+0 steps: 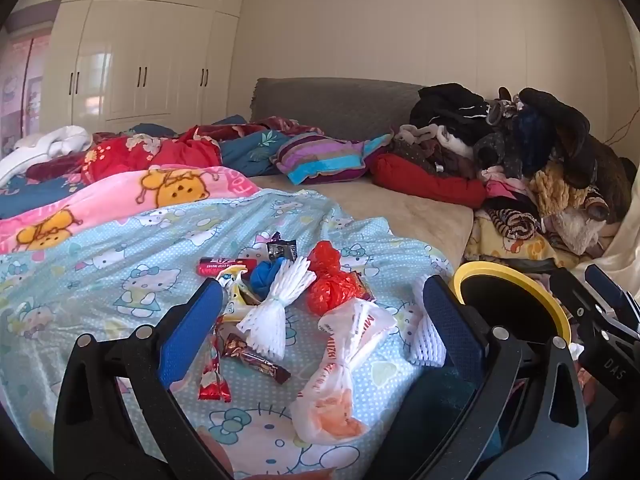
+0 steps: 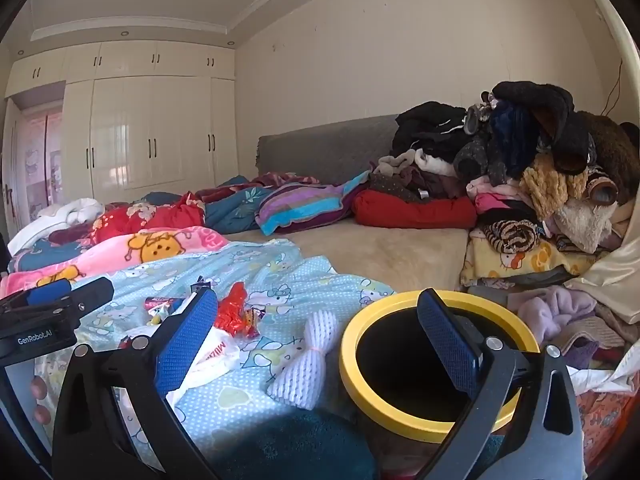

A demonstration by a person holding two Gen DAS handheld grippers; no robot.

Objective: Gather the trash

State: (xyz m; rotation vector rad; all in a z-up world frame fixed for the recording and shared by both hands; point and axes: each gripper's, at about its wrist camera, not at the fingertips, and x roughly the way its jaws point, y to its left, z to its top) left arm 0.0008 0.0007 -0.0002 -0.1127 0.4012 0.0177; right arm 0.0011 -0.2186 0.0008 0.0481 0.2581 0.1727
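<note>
Nothing appears collected yet: the litter lies scattered on the light-blue cartoon-cat bedsheet [image 1: 120,248], and what shows of the inside of the round black bin with a yellow rim [image 2: 400,416] looks dark and empty (its bottom is not visible, so that is a judgement).

The left hand-held gripper [image 1: 324,312] hangs released over the heap, blue pads spread wide with nothing pressed between them. Between and ahead of its jaws lie a white foam fruit net tied in the middle [image 1: 276,312], a crumpled red plastic bag [image 1: 330,280], a knotted white plastic bag with red lettering [image 1: 344,360], a brown snack wrapper [image 1: 256,358], a red-and-white wrapper [image 1: 214,376], a red bar wrapper [image 1: 222,266] and a blue crumpled scrap [image 1: 266,276].

The right hand-held gripper [image 2: 316,328] is likewise released and empty, one finger across the bin's mouth. A second white foam net [image 2: 308,360] lies on the sheet just beside the bin.

All pieces remain to be picked up; the bin stands at the bed's edge, right of the heap.
</note>
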